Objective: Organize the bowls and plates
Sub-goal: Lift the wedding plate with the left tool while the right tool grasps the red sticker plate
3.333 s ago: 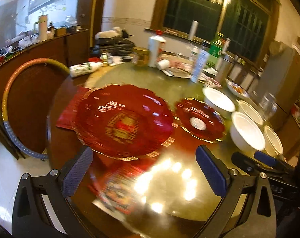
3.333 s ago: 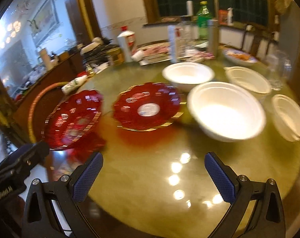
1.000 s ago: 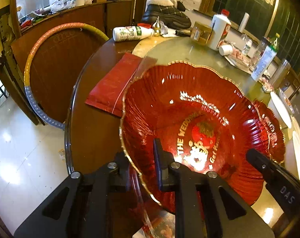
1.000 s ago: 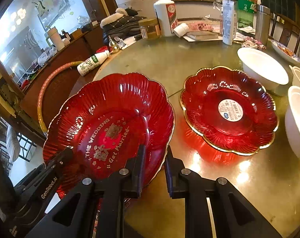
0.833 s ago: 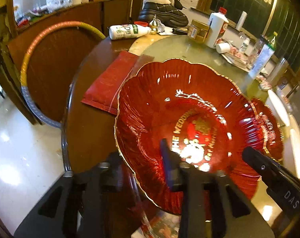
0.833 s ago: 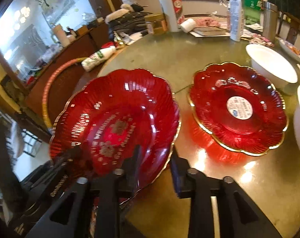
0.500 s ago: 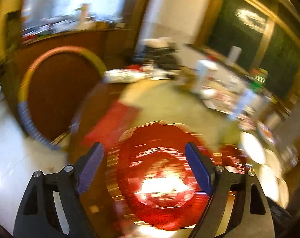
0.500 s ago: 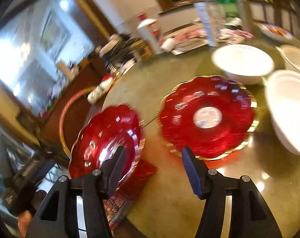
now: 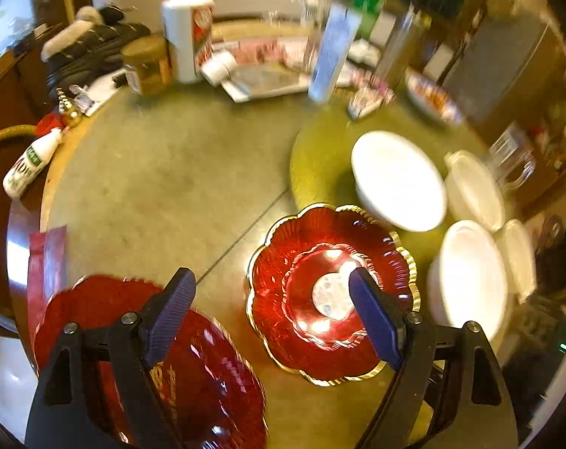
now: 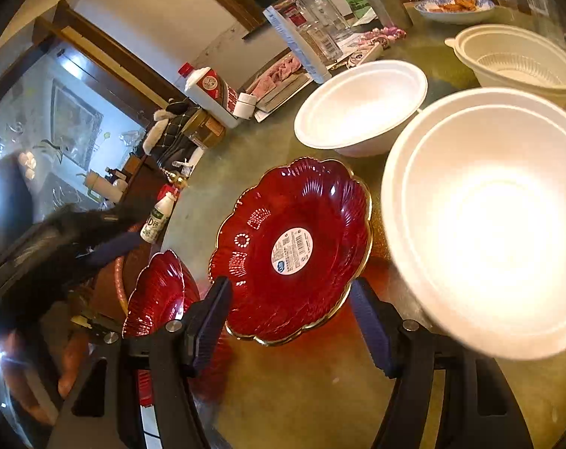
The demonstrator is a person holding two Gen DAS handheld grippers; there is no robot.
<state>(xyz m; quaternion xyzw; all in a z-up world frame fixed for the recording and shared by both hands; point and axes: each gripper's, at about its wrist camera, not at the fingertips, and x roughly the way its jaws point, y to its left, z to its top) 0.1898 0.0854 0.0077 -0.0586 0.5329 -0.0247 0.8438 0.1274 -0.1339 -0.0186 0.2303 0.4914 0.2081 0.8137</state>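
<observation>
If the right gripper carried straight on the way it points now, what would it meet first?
Most likely the near rim of the red plate with the sticker, which lies between the right gripper's opening jaws with nothing in front of it; depth is hard to judge.

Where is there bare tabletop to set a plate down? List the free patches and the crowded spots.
Free: the broad bare stretch of table between the back clutter around the white bottle and the two red plates, large and stickered. Crowded: the right side, where white bowls sit packed together, and the back edge with bottles and packets.
</observation>
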